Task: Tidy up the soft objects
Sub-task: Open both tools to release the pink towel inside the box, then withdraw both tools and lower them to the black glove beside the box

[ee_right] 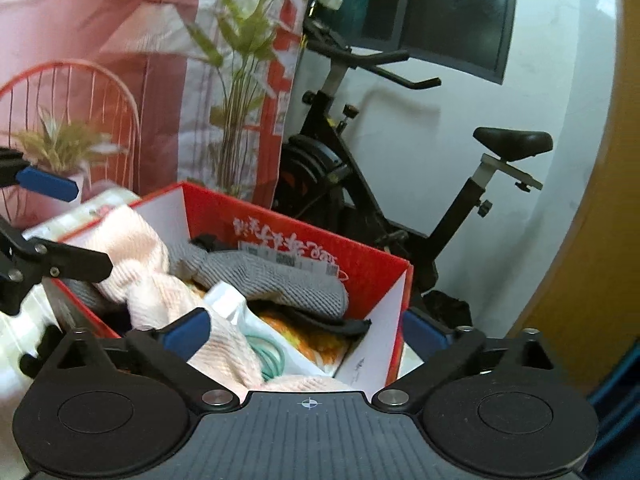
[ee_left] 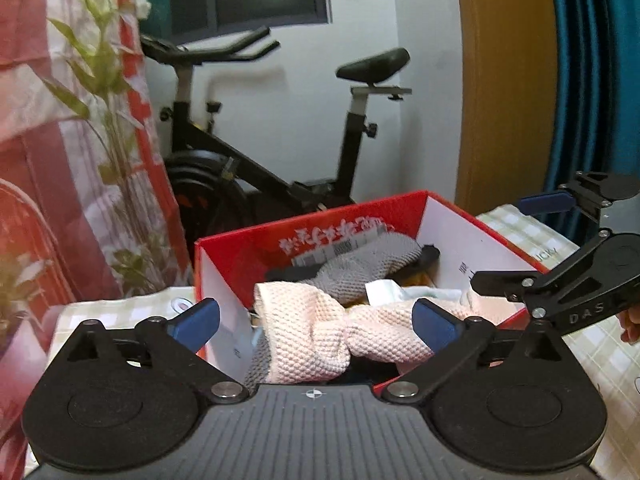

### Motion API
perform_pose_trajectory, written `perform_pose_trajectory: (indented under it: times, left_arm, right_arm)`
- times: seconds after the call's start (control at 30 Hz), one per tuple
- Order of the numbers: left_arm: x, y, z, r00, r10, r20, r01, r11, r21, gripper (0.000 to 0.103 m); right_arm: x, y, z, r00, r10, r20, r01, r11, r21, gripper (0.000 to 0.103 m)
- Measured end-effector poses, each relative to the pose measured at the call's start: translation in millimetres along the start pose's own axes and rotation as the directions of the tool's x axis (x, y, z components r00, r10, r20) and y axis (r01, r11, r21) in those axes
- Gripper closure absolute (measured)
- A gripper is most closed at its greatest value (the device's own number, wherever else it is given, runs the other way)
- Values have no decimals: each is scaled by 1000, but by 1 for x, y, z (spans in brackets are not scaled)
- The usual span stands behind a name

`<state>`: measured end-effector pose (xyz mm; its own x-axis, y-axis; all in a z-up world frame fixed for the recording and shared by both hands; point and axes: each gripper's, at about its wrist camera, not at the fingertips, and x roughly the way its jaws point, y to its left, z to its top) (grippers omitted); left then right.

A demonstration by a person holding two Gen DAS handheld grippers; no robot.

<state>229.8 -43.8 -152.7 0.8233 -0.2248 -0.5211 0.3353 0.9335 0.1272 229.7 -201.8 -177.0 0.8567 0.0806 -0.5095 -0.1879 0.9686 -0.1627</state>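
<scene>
Both claws gape over red box (ee_left: 248, 244), pink cloth (ee_left: 320, 332) half-hidden.

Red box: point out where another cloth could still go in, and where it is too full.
The red box has bare white wall at its right corner, beside the gray cloth and above the orange fabric; that pocket looks freest. The left side is crowded: the pink cloth heaps over the rim there, between the open left gripper fingers.

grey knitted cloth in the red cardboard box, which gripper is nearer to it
Right, by a small margin. The right gripper hovers open over the box's near corner, the grey knitted cloth just past its fingertips. The left gripper is open around the pink knitted cloth, the grey one farther back.
</scene>
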Motion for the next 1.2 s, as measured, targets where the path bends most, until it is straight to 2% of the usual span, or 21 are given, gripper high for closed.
perform_pose_trajectory:
  times: [0.13,0.4,0.53,0.87,1.03,1.2]
  left_arm:
    - [-9,-1,-2,999,33,-4,-33,999,-23,0]
    - [-29,21,-21,999,54,1,-53,984,-169,0]
    - [-41,30,-34,997,80,21,-75,981,-180,0]
    - [-58,39,-67,995,95,36,-92,991,-95,0]
    - [-58,49,-87,998,63,9,-61,984,-166,0]
    - [-50,55,-106,997,71,-31,-76,976,-203,0]
  right_arm:
    - [-11,4,2,1000,20,17,-20,999,48,0]
    - [-28,16,-9,998,26,64,-38,982,185,0]
    - [-33,30,-15,996,12,85,-28,983,179,0]
    - [-41,55,-29,991,-2,135,-21,985,169,0]
    - [-40,67,-44,993,1,122,-20,988,151,0]
    - [-32,76,-65,996,11,89,-25,987,158,0]
